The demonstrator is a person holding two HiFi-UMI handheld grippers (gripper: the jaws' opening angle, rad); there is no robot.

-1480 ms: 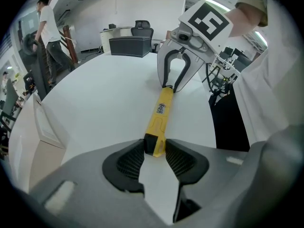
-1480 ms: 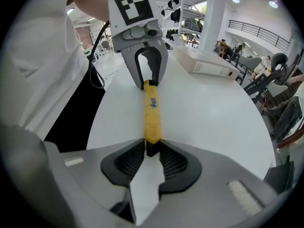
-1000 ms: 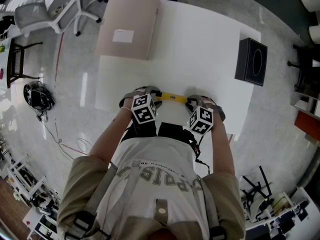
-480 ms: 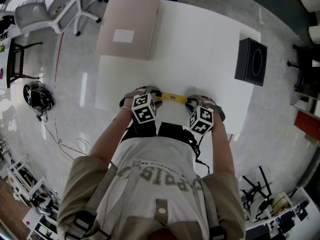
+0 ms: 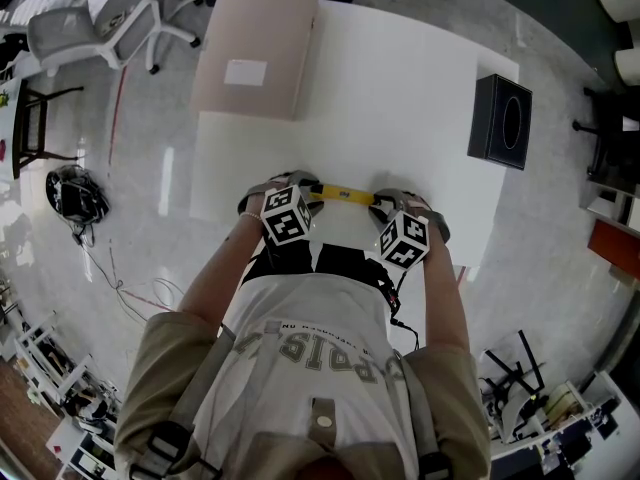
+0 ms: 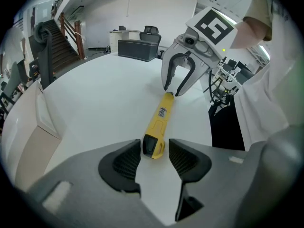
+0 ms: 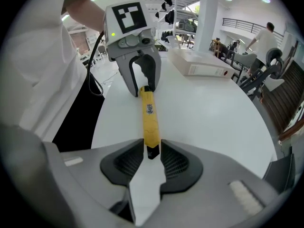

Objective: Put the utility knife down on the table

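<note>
A yellow utility knife [image 5: 340,194] stretches between my two grippers, low over the white table [image 5: 400,88] near its front edge. Its thick black-capped end [image 6: 153,145] sits between the jaws of my left gripper [image 6: 156,153], and a thin gap shows on each side of it. The narrow end of the knife [image 7: 151,127] is pinched by my right gripper [image 7: 152,151], whose pads touch both flanks. From above, the left gripper [image 5: 308,185] and right gripper [image 5: 378,200] face each other along the knife. Whether the knife rests on the tabletop I cannot tell.
A flat beige cardboard box [image 5: 258,53] lies on the table's far left corner. A black box [image 5: 502,121] with a round opening stands at the right edge. Office chairs [image 5: 95,18] stand on the floor to the left. The person's body is against the front edge.
</note>
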